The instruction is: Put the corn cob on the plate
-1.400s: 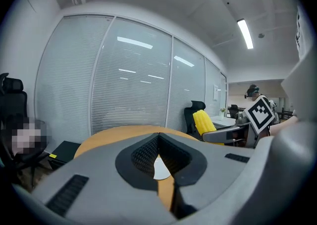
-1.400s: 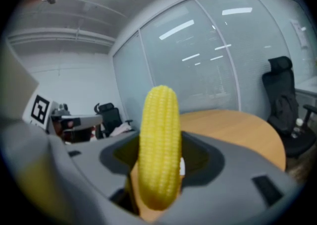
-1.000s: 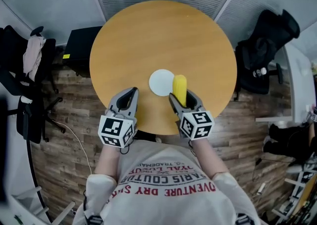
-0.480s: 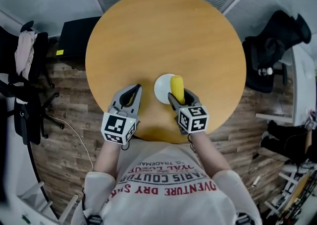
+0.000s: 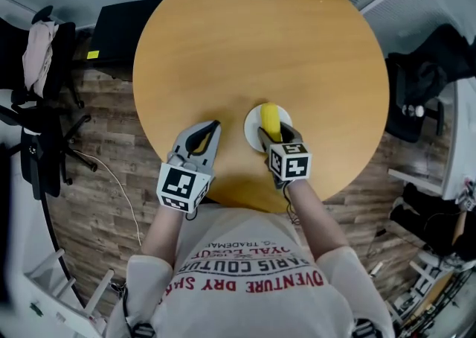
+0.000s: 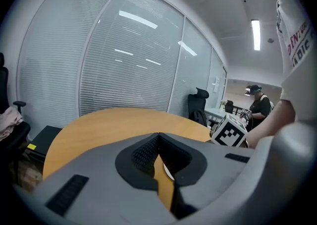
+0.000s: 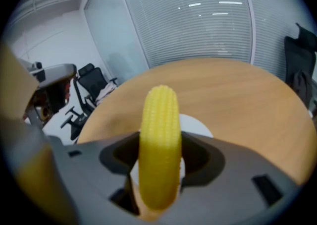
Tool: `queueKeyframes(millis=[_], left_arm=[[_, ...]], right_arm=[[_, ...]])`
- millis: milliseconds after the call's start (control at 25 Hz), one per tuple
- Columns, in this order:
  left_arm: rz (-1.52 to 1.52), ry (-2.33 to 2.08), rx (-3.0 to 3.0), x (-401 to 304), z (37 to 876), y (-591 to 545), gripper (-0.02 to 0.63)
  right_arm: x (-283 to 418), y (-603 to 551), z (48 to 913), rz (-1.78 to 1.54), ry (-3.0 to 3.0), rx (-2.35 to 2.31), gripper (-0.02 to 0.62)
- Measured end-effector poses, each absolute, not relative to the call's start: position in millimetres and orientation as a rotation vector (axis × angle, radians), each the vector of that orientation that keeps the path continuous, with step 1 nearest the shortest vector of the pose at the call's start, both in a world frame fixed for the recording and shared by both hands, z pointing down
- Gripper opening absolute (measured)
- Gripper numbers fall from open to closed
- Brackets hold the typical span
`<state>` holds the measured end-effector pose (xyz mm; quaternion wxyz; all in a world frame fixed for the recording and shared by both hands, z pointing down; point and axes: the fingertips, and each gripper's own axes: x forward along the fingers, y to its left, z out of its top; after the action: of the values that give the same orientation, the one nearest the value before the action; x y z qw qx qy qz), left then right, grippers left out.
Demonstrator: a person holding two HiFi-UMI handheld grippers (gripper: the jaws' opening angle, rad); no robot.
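Observation:
A yellow corn cob (image 5: 271, 119) is clamped in my right gripper (image 5: 273, 134), which is shut on it. The cob points away from me and hovers over the small white plate (image 5: 253, 126) near the front of the round wooden table (image 5: 260, 39). Whether the cob touches the plate I cannot tell. In the right gripper view the corn cob (image 7: 158, 154) fills the jaw gap, with the plate (image 7: 196, 125) right behind it. My left gripper (image 5: 210, 129) rests to the plate's left, shut and empty; in its own view the left gripper (image 6: 158, 137) shows tips that meet.
A black cabinet (image 5: 123, 27) stands beyond the table's left side. An office chair with clothes (image 5: 37, 83) is at far left and another dark chair (image 5: 428, 80) at right. The right gripper's marker cube (image 6: 229, 131) shows in the left gripper view.
My right gripper carried the corn cob from the plate's right edge to over its middle. The left gripper kept its place beside the plate.

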<state>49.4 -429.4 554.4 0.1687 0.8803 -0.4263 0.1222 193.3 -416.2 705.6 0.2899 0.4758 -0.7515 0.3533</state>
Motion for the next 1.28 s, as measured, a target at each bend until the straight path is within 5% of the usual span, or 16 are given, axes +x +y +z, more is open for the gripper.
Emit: queueKeyframes(millis=[760,1280], left_arm=[[0.364,-1.261,2.508,34.7,553.0,-426.8,0.034],[0.327,-1.256,2.58,46.5,525.1,-411.3,0.034]], right_arm=[[191.0,-424.6,733.5,0.922,-1.92,1.277,0.263],[186.3,-415.0,656.1,0.904,-2.106,1.384,0.262]])
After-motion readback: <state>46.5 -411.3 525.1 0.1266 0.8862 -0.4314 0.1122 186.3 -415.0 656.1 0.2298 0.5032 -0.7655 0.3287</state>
